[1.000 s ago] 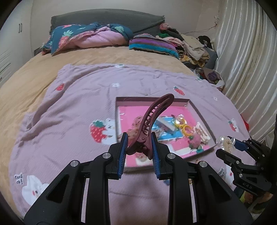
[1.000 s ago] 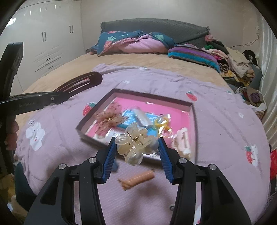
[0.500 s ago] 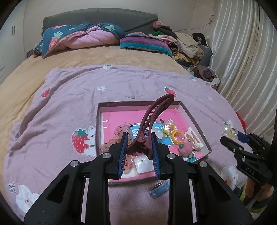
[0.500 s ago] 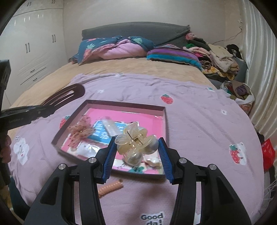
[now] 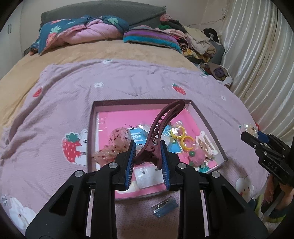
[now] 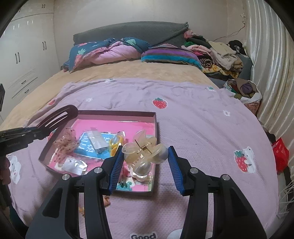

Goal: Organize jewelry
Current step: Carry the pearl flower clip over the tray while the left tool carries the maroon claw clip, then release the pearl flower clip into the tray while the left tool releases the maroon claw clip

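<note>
The left gripper (image 5: 148,156) was clamped on a maroon clip (image 5: 159,128) above the tray (image 5: 207,119) on the bed (image 5: 91,53). The right gripper (image 6: 145,161) pinched a pale claw clip (image 6: 143,152) over the tray's near right corner — whether its right pad touched was hard to tell. The fingers hid part of the tray's contents, and a small blue packet (image 5: 164,206) lay just outside it.

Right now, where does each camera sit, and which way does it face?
Left wrist: on the left gripper, facing the headboard over the tray; it holds a maroon clip.
Right wrist: on the right gripper, further right, same direction; it holds a clear claw clip.
Shared: the tray, both clips, each other's gripper.
</note>
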